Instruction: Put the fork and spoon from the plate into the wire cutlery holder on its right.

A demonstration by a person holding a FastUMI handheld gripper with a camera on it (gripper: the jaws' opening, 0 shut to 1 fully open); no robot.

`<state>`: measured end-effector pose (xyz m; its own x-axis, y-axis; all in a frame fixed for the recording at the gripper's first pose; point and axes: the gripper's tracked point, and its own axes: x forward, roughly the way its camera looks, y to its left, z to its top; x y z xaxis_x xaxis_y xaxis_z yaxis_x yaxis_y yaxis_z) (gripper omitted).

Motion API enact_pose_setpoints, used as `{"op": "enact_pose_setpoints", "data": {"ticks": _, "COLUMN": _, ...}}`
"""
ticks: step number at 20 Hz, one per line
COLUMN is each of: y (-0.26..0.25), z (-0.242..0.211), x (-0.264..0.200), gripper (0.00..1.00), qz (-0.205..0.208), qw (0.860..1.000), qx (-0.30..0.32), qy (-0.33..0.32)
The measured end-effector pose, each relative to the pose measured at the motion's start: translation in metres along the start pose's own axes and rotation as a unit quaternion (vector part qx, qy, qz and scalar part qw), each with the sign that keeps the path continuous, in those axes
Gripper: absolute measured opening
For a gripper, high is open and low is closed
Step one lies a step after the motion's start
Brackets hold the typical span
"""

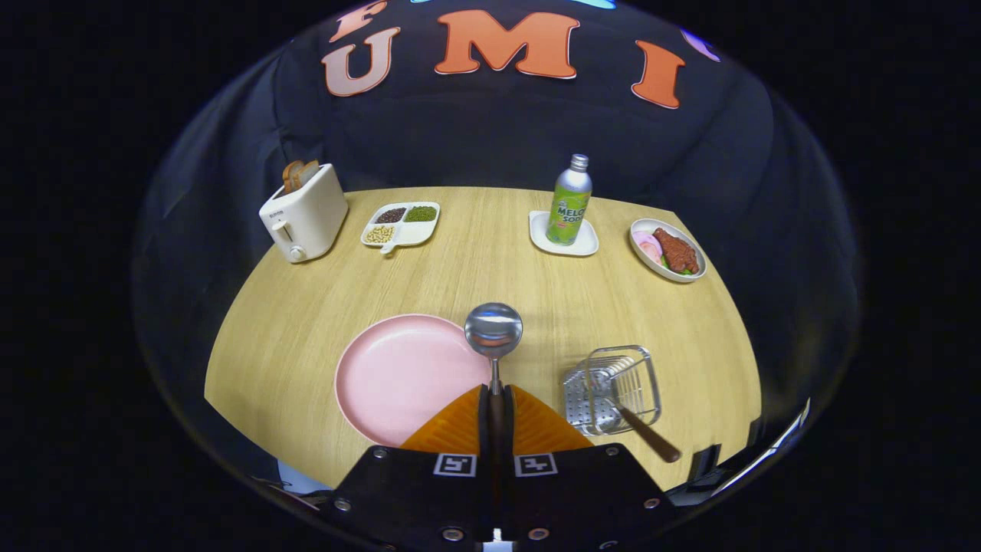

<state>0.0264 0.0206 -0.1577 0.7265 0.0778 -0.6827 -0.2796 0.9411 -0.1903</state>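
Two fingers of the tongs [496, 399] are pressed together on the handle of the spoon [493, 331], pinching it between them. The spoon points straight ahead of the fingers, its bowl facing up and raised above the desk [306, 322], over the right rim of the plate.

The plate [406, 376], pink and bare, lies just left of the fingers. The holder [617, 387], a wire basket on a perforated metal base, stands just right of the fingers and to the right of the plate, apart from it. The fork [640, 428] is in the holder: its brown handle leans out over the near rim toward the right, and its metal end sits down inside the wires.

Beyond these, well apart, four items stand in a row along the far side of the desk. From left to right: a toaster [304, 213] with bread slices in its slots; a divided tray [401, 225] with dark, green and pale contents in separate compartments; a green bottle [570, 201] upright on a small white square dish [563, 234]; and a bowl [667, 250] of food.
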Motion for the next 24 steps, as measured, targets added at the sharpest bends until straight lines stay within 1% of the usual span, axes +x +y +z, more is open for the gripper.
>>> {"op": "enact_pose_setpoints", "data": {"ticks": 4, "y": -0.038, "z": 0.002, "x": -0.012, "gripper": 0.04, "qz": -0.012, "qw": 1.0, "qx": 0.0, "qy": 0.021}}
{"op": "enact_pose_setpoints", "data": {"ticks": 7, "y": -0.063, "z": -0.006, "x": -0.014, "gripper": 0.04, "qz": -0.024, "qw": 0.998, "qx": -0.022, "qy": 0.05}}
{"op": "enact_pose_setpoints", "data": {"ticks": 12, "y": -0.085, "z": -0.023, "x": -0.013, "gripper": 0.04, "qz": -0.018, "qw": 0.994, "qx": -0.039, "qy": 0.102}}
{"op": "enact_pose_setpoints", "data": {"ticks": 15, "y": -0.096, "z": -0.031, "x": -0.011, "gripper": 0.04, "qz": -0.009, "qw": 0.989, "qx": -0.053, "qy": 0.139}}
{"op": "enact_pose_setpoints", "data": {"ticks": 19, "y": -0.106, "z": -0.037, "x": -0.006, "gripper": 0.04, "qz": 0.006, "qw": 0.979, "qx": -0.081, "qy": 0.188}}
{"op": "enact_pose_setpoints", "data": {"ticks": 24, "y": -0.11, "z": -0.042, "x": 0.01, "gripper": 0.04, "qz": 0.025, "qw": 0.966, "qx": -0.095, "qy": 0.24}}
